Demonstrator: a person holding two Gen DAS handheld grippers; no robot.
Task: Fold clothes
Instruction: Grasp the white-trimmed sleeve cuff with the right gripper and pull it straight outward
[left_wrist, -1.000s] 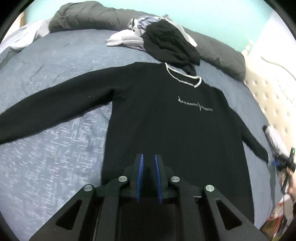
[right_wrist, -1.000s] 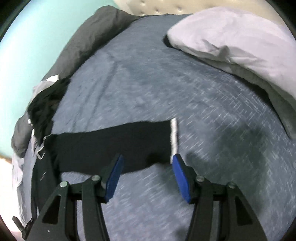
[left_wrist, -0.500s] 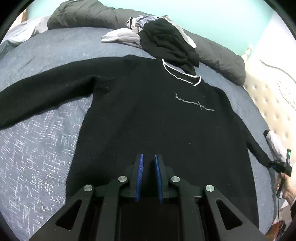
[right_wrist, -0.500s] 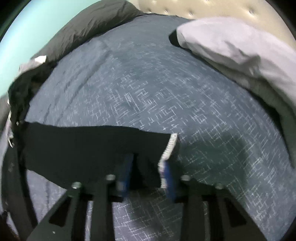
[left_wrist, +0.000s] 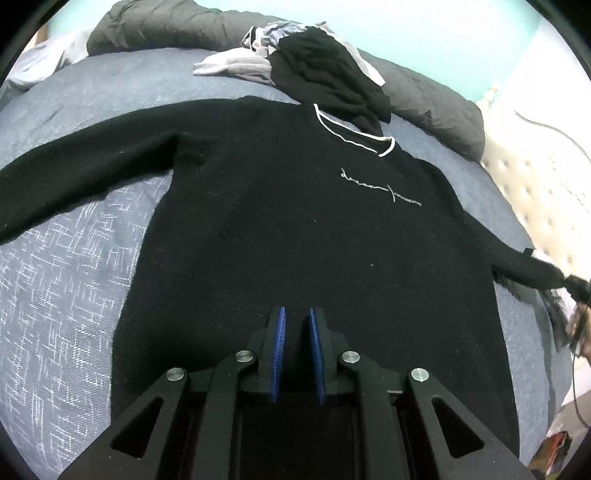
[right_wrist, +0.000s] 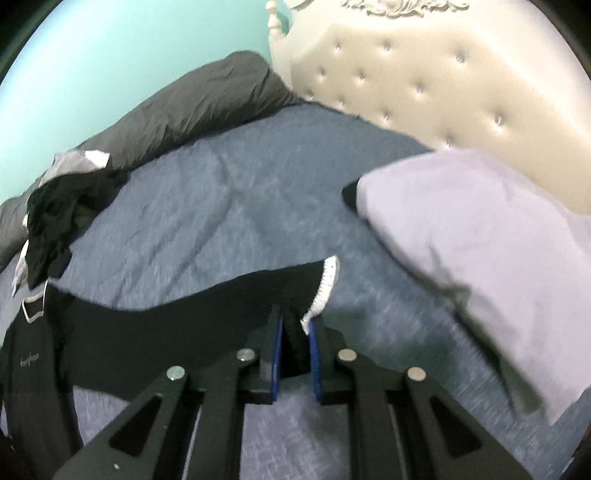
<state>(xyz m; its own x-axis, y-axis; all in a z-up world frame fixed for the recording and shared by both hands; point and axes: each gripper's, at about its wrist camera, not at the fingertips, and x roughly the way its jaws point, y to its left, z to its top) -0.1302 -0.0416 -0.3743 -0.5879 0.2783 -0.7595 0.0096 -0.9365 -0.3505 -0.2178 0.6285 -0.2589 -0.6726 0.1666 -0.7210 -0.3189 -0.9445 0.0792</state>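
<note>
A black sweater (left_wrist: 295, 206) with a white neckline and small white script lies spread flat, front up, on the blue-grey bed (left_wrist: 66, 280). My left gripper (left_wrist: 297, 314) is shut and empty, hovering over the sweater's lower hem area. My right gripper (right_wrist: 296, 321) is shut on the cuff end of the sweater's sleeve (right_wrist: 207, 306), by its white-trimmed cuff (right_wrist: 325, 284), and holds it lifted off the bed. In the left wrist view that sleeve (left_wrist: 524, 266) stretches to the right, where the right gripper (left_wrist: 576, 284) holds its end.
A heap of black and grey clothes (left_wrist: 317, 70) lies just beyond the sweater's collar. A dark grey duvet roll (right_wrist: 199, 110) runs along the teal wall. A lilac pillow (right_wrist: 476, 236) leans by the cream tufted headboard (right_wrist: 424, 74).
My right gripper closed on the sleeve cuff and lifted it, tilting up toward the headboard. My left gripper moved in over the sweater's body, staying shut.
</note>
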